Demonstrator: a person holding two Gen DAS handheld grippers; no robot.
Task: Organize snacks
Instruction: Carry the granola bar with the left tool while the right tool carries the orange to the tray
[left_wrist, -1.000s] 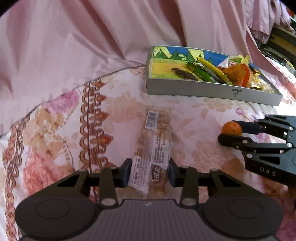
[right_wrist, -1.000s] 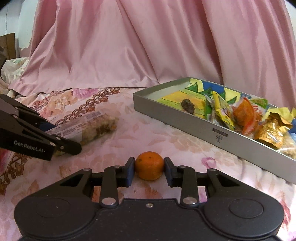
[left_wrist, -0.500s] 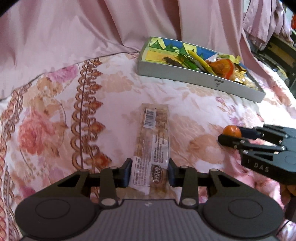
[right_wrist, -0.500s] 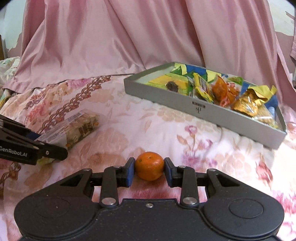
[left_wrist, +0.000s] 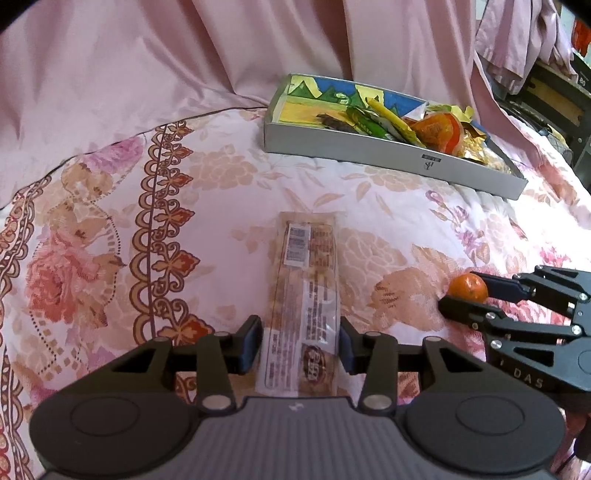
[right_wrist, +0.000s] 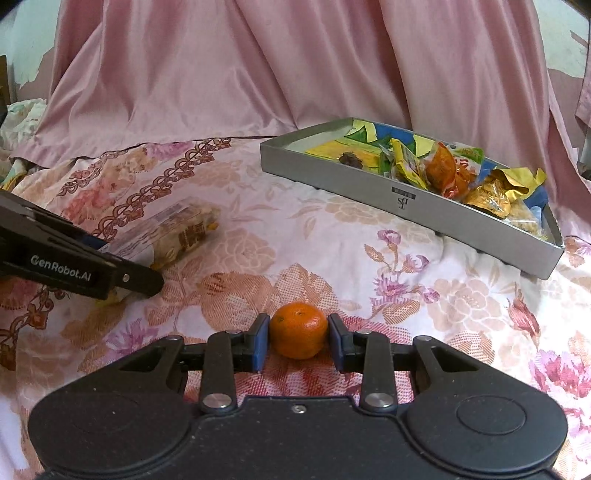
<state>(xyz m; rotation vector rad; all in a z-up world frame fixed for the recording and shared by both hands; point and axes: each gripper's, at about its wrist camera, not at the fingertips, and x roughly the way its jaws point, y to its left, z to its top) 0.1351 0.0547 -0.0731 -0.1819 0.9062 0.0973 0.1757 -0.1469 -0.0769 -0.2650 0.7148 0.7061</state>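
My left gripper (left_wrist: 300, 345) is shut on the near end of a long clear-wrapped snack bar (left_wrist: 306, 291), which points away from me over the floral bedspread. The bar also shows in the right wrist view (right_wrist: 173, 230), with the left gripper (right_wrist: 129, 275) on it. My right gripper (right_wrist: 298, 341) is shut on a small orange (right_wrist: 298, 329), low over the bedspread; the left wrist view shows the orange (left_wrist: 468, 287) in the right gripper (left_wrist: 458, 295). The grey snack tray (left_wrist: 369, 146) with a colourful liner stands beyond, its right half filled with wrapped snacks (right_wrist: 454, 173).
A floral bedspread (left_wrist: 221, 206) covers the whole surface. A pink satin curtain (right_wrist: 258, 66) hangs behind the tray. Dark furniture (left_wrist: 554, 99) stands at the far right. The left part of the tray liner (right_wrist: 332, 147) holds only one small dark snack (right_wrist: 349, 158).
Both grippers have lifted and pulled back from the tray with their items, then moved a little closer again. The grips are unchanged.
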